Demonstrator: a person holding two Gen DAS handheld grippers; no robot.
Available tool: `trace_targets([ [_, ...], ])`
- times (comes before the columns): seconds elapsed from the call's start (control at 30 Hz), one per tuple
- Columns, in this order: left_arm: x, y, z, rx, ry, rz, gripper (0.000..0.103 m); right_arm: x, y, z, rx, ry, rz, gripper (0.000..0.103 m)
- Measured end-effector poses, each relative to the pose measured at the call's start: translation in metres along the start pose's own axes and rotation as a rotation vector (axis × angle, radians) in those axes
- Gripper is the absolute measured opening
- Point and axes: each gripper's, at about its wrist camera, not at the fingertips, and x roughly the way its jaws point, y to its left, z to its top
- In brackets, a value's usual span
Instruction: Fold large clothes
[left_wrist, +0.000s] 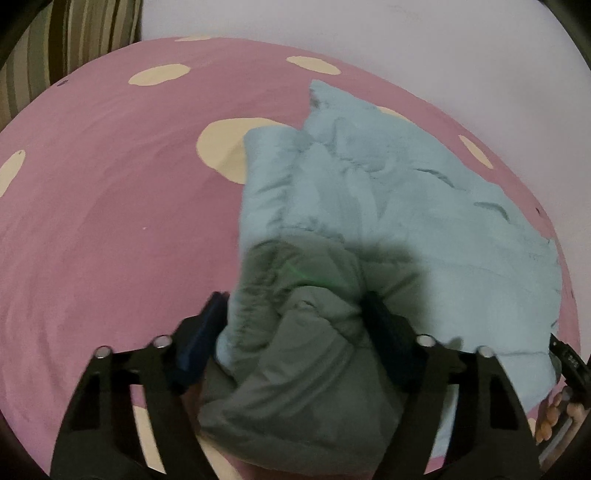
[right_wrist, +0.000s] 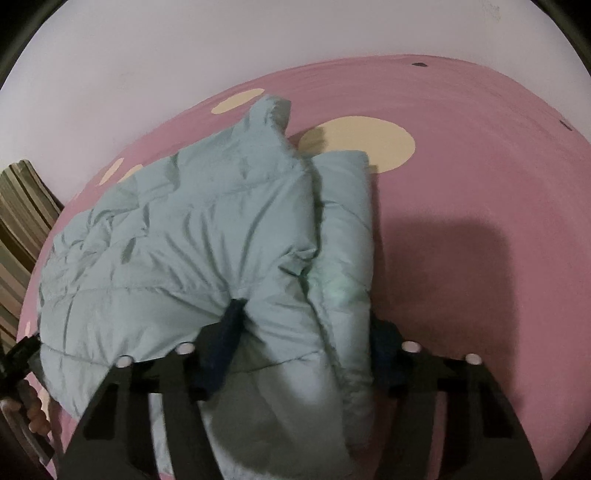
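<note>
Left gripper (left_wrist: 295, 314): jaws clamped on bunched fold of puffer jacket (left_wrist: 369, 192), fabric bulging between blue pads. Right gripper (right_wrist: 306, 325): jaws likewise clamped on thick jacket fold. Pale blue-green quilted jacket lies partly folded on pink spotted sheet (left_wrist: 110, 206), reaching toward far edge by white wall (left_wrist: 406, 37). Striped cushion (left_wrist: 85, 33) at far corner.

Dim indoor light, soft shadows, motion blur, fisheye-warped dark edges
</note>
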Motion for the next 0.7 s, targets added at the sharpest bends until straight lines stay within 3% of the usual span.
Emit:
trace_targets([
  [0.13,-0.001,0.000,0.001,-0.006,0.005,-0.057,0.045,-0.001,0.005,-0.004,0.009,-0.003,0.040,0.034],
  [0.33,-0.004,-0.001,0.002,-0.014,-0.006,-0.094,0.022,-0.003,0.009,-0.005,0.040,-0.008,0.087,0.019],
  [0.7,-0.032,0.011,-0.002,-0.048,-0.026,-0.122,0.012,-0.017,0.007,-0.014,0.067,-0.004,0.143,0.014],
])
